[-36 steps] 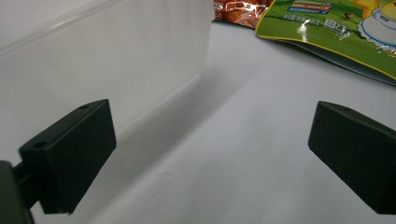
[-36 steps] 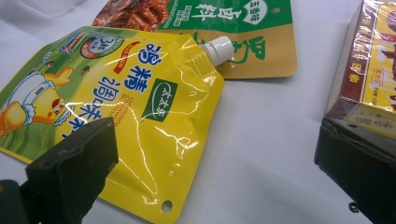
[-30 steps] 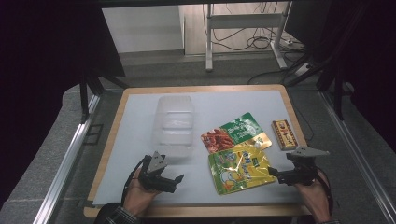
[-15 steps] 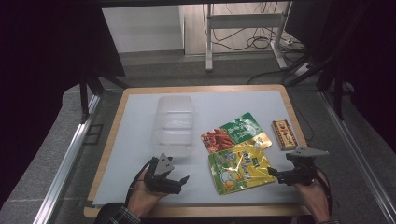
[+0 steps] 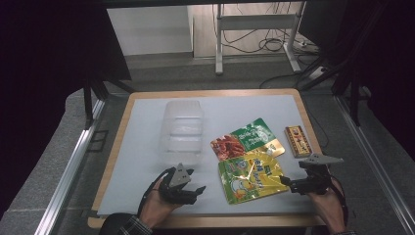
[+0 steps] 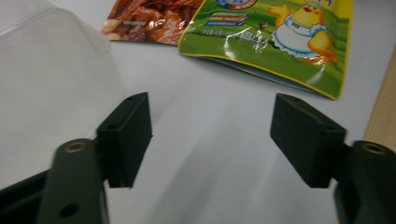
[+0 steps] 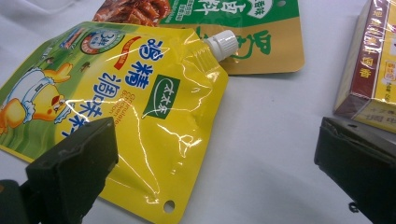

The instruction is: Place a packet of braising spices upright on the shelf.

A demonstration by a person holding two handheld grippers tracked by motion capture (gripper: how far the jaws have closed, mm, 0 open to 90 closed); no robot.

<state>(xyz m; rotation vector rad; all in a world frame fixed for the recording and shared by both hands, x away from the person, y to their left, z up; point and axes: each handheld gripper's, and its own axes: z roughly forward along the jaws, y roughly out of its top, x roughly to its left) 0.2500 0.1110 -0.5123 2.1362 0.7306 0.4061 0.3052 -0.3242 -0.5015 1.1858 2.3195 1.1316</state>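
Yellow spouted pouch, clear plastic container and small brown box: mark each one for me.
yellow spouted pouch (image 5: 252,175), high view, middle of its printed front
clear plastic container (image 5: 182,128), high view, its base
small brown box (image 5: 297,140), high view, its top face

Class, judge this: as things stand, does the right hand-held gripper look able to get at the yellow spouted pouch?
Probably yes. The right hand-held gripper sits open just beside the yellow spouted pouch, one jaw already over its corner, with bare table between and nothing blocking.

Container (image 5: 182,126): on table (image 5: 137,161), left of pouches.
Spouted pouch (image 5: 252,176): nearest the person, overlapping snack pouch (image 5: 244,139) behind it.
Box (image 5: 297,141): right of both pouches.
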